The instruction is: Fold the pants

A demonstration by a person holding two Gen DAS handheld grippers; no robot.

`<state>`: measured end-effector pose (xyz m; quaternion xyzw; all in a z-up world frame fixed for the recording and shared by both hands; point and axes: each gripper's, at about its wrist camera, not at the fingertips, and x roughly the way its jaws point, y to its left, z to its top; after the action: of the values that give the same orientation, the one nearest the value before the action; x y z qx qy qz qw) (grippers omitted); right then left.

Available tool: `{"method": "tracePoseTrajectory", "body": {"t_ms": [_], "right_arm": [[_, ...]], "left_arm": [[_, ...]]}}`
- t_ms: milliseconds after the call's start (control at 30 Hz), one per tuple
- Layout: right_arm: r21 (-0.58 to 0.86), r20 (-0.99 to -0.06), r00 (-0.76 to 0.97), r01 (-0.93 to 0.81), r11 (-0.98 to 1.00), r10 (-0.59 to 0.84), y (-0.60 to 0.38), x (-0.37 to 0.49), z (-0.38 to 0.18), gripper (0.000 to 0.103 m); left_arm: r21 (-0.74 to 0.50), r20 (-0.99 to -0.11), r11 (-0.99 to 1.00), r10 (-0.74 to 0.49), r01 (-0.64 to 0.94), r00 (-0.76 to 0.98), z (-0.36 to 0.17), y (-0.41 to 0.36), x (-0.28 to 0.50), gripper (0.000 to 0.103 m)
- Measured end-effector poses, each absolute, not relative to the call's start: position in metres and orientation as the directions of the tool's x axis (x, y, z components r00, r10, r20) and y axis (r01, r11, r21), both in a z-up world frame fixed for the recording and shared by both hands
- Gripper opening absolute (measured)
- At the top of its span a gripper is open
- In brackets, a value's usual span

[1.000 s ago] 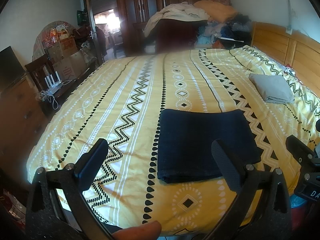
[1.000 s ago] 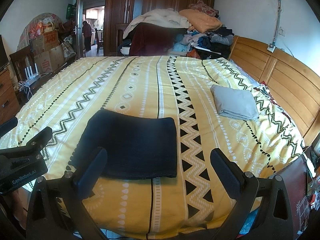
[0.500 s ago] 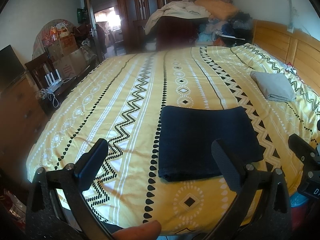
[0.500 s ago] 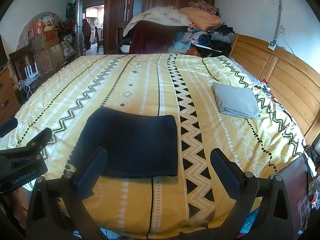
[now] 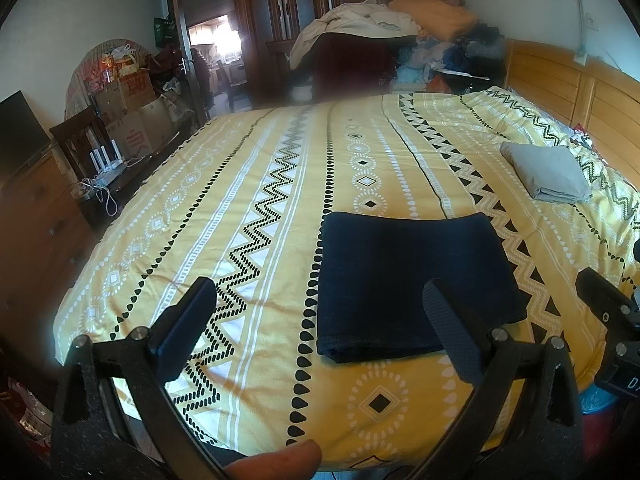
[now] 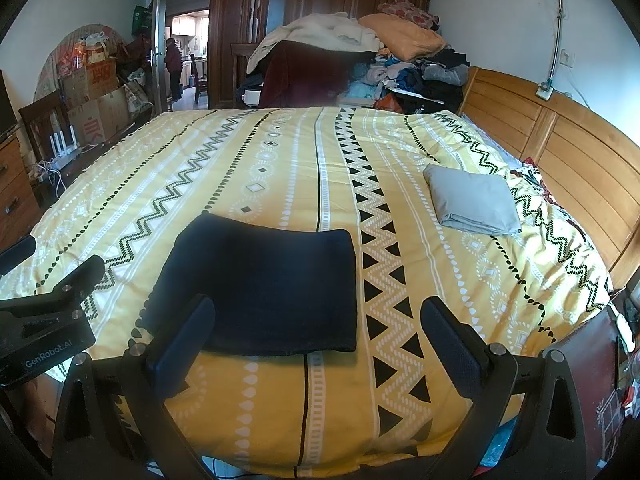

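The dark navy pants (image 5: pixel 408 280) lie folded into a flat rectangle on the yellow patterned bedspread (image 5: pixel 248 208), near the bed's front edge. They also show in the right wrist view (image 6: pixel 264 280). My left gripper (image 5: pixel 320 328) is open and empty, held above the front edge, just short of the pants. My right gripper (image 6: pixel 316 336) is open and empty, also just in front of the pants. Neither touches the cloth.
A folded grey garment (image 5: pixel 548 176) lies at the right of the bed, also in the right wrist view (image 6: pixel 472 204). A wooden headboard (image 6: pixel 560 152) runs along the right. A heap of clothes (image 6: pixel 360 52) stands beyond the far edge. Boxes and a dresser (image 5: pixel 32 216) stand left.
Both grippers have drawn back and risen slightly from the bed; the pants appear a little farther away. The pants and grey garment have not moved.
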<state>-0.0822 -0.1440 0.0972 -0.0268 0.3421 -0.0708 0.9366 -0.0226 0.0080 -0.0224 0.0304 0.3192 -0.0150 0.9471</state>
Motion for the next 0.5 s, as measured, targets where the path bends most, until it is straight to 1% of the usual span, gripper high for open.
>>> {"method": "tracePoseTrajectory", "body": {"t_ms": [500], "right_arm": [[-0.098, -0.637, 0.757, 0.113, 0.989, -0.15, -0.1448, -0.0828, 0.0968, 0.103]], "left_arm": [[0.05, -0.603, 0.997, -0.01, 0.05, 0.798, -0.0208, 0.009, -0.0239, 0.103]]}}
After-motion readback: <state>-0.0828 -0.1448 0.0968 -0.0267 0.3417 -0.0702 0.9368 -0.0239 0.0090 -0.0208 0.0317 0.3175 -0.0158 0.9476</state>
